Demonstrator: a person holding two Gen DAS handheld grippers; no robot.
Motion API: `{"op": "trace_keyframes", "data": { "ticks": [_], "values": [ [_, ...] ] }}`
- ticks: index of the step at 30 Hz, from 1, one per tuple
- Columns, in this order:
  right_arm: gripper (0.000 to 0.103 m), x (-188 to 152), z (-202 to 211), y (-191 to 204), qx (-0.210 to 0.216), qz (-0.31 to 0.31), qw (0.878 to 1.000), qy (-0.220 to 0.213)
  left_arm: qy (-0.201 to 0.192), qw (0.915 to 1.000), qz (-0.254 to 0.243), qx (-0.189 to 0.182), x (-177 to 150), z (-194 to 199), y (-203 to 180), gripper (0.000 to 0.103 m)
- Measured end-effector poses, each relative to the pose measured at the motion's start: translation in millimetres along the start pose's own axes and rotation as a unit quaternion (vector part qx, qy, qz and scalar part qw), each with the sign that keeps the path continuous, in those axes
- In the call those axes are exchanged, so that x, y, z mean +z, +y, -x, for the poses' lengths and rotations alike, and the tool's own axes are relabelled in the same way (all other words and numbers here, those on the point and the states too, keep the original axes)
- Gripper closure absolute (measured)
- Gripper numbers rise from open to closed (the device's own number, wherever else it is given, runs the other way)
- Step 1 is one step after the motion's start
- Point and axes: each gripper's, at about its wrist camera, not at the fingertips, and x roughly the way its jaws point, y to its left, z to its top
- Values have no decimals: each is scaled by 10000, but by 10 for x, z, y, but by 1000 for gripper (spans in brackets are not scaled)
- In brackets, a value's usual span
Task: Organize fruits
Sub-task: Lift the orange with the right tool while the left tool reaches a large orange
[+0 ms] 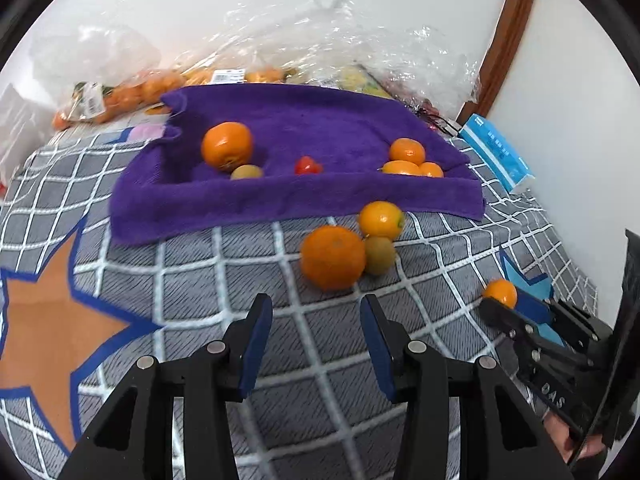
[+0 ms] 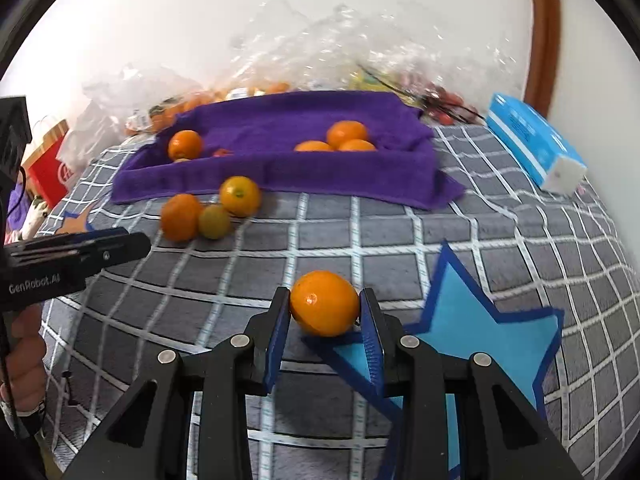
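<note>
My right gripper (image 2: 325,300) is shut on a small orange fruit (image 2: 324,308), its blue pads pressing both sides, just above the bedspread. The left wrist view shows that same fruit (image 1: 500,293) at the right gripper's tip. My left gripper (image 1: 316,312) stands open with nothing between its fingers, a little short of a big orange (image 1: 333,257), a yellow-orange fruit (image 1: 381,220) and a greenish fruit (image 1: 379,255) lying together on the bed. Behind them a purple towel (image 1: 280,200) holds an orange (image 1: 226,145), a greenish fruit (image 1: 246,172), a small red fruit (image 1: 308,165) and three small oranges (image 1: 408,160).
Crumpled clear plastic bags (image 1: 340,40) with more oranges lie against the wall behind the towel. A blue tissue pack (image 2: 536,144) sits at the right, a red carton (image 2: 52,168) at the left. The grey checked bedspread (image 1: 200,280) carries star patches. A hand (image 2: 24,356) grips the left tool.
</note>
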Motion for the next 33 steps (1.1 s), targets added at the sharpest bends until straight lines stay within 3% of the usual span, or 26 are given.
{"op": "trace_keyframes", "data": {
  "ticks": [16, 22, 27, 33],
  "values": [
    [68, -26, 0, -60, 306, -104, 9995, -8, 96, 9999, 36, 99, 202, -337, -137, 64],
    [68, -23, -15, -94, 422, -209, 9989, 15, 112, 9987, -148, 477, 123, -215, -101, 65],
    [68, -15, -39, -105, 519, -213, 9984, 43, 116, 9982, -177, 561, 97, -259, -78, 63],
    [68, -15, -45, -113, 475, -223, 9986, 56, -177, 9981, -140, 568, 75, -271, -61, 64]
  ]
}}
